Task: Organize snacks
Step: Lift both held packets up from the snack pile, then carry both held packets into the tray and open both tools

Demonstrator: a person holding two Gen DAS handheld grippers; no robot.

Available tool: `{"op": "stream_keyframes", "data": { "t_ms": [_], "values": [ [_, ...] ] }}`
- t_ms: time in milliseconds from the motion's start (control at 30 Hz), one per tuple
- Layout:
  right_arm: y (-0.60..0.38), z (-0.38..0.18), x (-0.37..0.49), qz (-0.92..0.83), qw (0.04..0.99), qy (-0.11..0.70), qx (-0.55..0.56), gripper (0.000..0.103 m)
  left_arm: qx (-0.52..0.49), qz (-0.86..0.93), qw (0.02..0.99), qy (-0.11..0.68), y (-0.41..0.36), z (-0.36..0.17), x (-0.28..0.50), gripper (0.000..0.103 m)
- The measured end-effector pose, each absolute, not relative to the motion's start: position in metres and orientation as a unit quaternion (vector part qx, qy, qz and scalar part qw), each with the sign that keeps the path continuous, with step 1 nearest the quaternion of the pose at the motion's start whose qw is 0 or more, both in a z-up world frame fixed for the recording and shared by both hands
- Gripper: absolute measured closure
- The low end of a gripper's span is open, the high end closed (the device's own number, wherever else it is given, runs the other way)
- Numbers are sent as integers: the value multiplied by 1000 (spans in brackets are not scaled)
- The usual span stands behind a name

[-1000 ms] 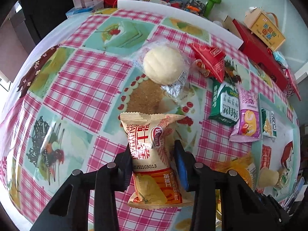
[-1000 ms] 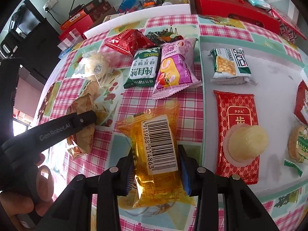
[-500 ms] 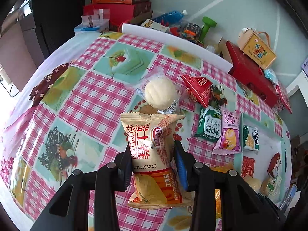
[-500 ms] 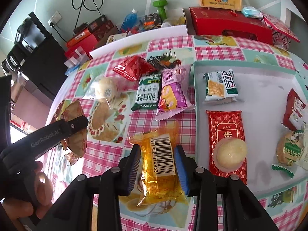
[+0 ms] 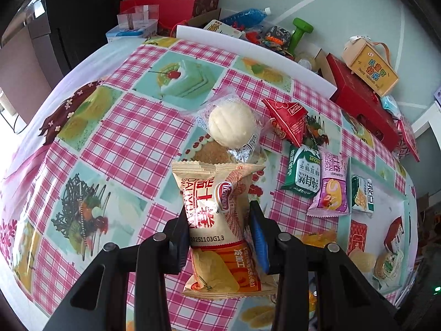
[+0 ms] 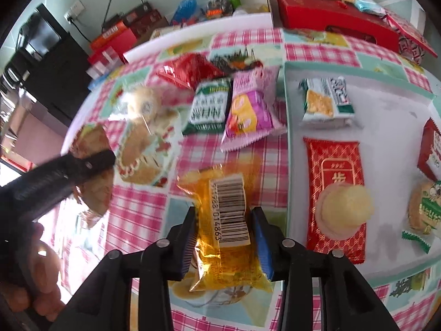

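Note:
My left gripper is shut on a beige and orange snack packet, held above the checked tablecloth. My right gripper grips a yellow packet with a barcode label. Its jaws are opening, with the pads still against the packet's sides. In the right wrist view, the left gripper's finger and its beige packet show at the left. A white tray with a teal rim lies to the right and holds a cracker pack, a red packet and a pale round cake.
On the cloth lie a wrapped round bun, a red triangular packet, a green packet and a purple packet. Red boxes, a yellow carton, a green dumbbell and a blue bottle crowd the table's far edge.
The left gripper has risen with the beige packet, and the table looks farther away. The right wrist view is now blurred, with the yellow packet still between the jaws.

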State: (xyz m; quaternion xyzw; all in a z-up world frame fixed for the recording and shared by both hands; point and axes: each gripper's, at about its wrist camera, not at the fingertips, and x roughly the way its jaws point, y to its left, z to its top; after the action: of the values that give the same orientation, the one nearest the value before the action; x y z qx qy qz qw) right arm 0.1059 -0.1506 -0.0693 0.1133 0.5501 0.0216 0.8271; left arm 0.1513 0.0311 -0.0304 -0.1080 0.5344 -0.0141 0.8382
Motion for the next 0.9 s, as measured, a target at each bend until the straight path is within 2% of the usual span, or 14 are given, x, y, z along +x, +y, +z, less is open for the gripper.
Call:
{"op": "stream_keyframes", "data": {
  "t_ms": [300,533,900],
  "values": [
    [-139,-88,110,13,825,562,66,58,-110,-15,832,544,30,-37,153,62],
    [-110,-89,108,-8,834,552,-21,61,-107,-15,831,547,28,-38,154,62],
    [-124,-52,98,8,861,507,35,63,-118,-11,843,525,35,-24,150,62]
  ]
}}
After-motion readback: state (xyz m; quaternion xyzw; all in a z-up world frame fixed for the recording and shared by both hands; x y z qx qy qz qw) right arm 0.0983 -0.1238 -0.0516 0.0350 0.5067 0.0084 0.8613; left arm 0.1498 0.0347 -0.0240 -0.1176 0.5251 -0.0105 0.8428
